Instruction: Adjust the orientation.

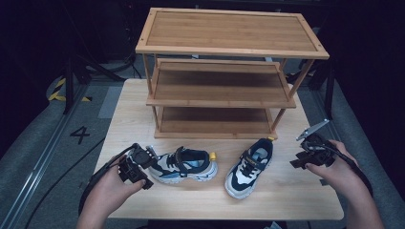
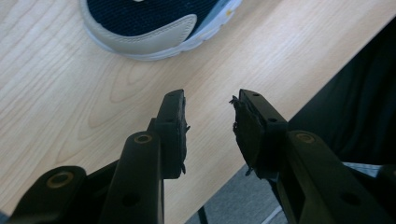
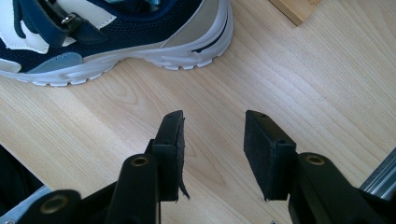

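Note:
Two navy, white and grey sneakers lie on the light wooden table (image 1: 296, 200). The left sneaker (image 1: 186, 165) lies sideways, its toe toward my left gripper (image 1: 144, 168). That gripper is open just beside the toe (image 2: 154, 28), with nothing between its pads (image 2: 210, 100). The right sneaker (image 1: 248, 167) points its toe at the table's front edge. My right gripper (image 1: 296, 160) hovers to its right, a short way off and open. In the right gripper view its jaws (image 3: 214, 116) stand apart over bare wood, with the sneaker's side (image 3: 116, 42) ahead.
A three-tier bamboo shoe rack (image 1: 224, 71) stands at the back of the table, just behind the sneakers, with bare shelves. The table's front edge (image 2: 261, 135) runs close by the left gripper. Cables trail off the left side to the floor.

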`<state>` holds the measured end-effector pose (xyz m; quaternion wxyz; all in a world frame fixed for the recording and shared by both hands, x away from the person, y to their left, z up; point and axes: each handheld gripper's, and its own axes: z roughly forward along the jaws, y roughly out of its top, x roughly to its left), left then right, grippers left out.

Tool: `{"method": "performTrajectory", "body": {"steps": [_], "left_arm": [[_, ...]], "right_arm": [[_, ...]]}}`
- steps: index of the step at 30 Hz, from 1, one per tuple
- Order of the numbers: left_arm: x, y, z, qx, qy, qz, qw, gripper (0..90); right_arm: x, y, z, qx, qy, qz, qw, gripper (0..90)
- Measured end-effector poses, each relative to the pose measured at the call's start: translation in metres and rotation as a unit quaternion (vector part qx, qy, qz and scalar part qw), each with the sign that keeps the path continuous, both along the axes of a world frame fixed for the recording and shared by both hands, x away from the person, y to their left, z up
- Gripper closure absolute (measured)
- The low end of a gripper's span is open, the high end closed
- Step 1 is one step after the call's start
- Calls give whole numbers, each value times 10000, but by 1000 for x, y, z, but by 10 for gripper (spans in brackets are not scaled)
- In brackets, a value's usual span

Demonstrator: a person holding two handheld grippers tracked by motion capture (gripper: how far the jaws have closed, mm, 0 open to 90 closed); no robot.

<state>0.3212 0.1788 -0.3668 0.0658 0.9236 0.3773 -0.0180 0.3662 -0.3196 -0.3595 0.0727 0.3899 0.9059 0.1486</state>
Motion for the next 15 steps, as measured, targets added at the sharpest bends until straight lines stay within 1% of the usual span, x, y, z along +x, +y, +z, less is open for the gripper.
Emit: {"method": "performTrajectory", "body": {"steps": [1, 3, 4, 5, 7, 9, 10, 11, 12, 13, 14, 15], "left_arm": [[0, -1, 0, 55, -70, -48, 9999, 635], [-2, -4, -3, 74, -9, -81, 9999, 631], [-3, -5, -4, 119, -8, -132, 9998, 619], [-4, -7, -5, 114, -27, -207, 9997, 620], [-5, -8, -5, 116, -31, -212, 9997, 629], [-5, -10, -5, 12, -79, -228, 9997, 657], [-5, -11, -5, -44, -98, -233, 9997, 686], [-5, -13, -4, -68, -128, -249, 9996, 741], [-3, -16, -4, -191, -254, -354, 9989, 775], [-2, -17, -5, -316, -271, -378, 9984, 835], [-1, -19, -6, -388, -241, -384, 9982, 878], [-1, -20, -8, -417, -210, -374, 9982, 897]], "right_arm": [[0, 0, 0, -4, 2, -8, 10000, 587], [0, -2, 0, -1, -4, -35, 10000, 587], [0, -2, 0, 13, -7, -38, 10000, 587], [0, -3, 1, 16, -22, -40, 10000, 588], [1, -3, 1, 28, -30, -36, 10000, 589], [1, -2, 1, 35, -42, -34, 10000, 592], [1, -2, 0, 47, -44, -28, 10000, 598], [1, -2, -1, 63, 2, -28, 10000, 614], [1, -2, -1, 107, 68, -19, 9999, 618], [2, -1, -2, 124, 118, -15, 9999, 626], [2, -1, -2, 126, 132, -13, 9998, 630], [2, -1, -3, 139, 139, -11, 9998, 630]]}}
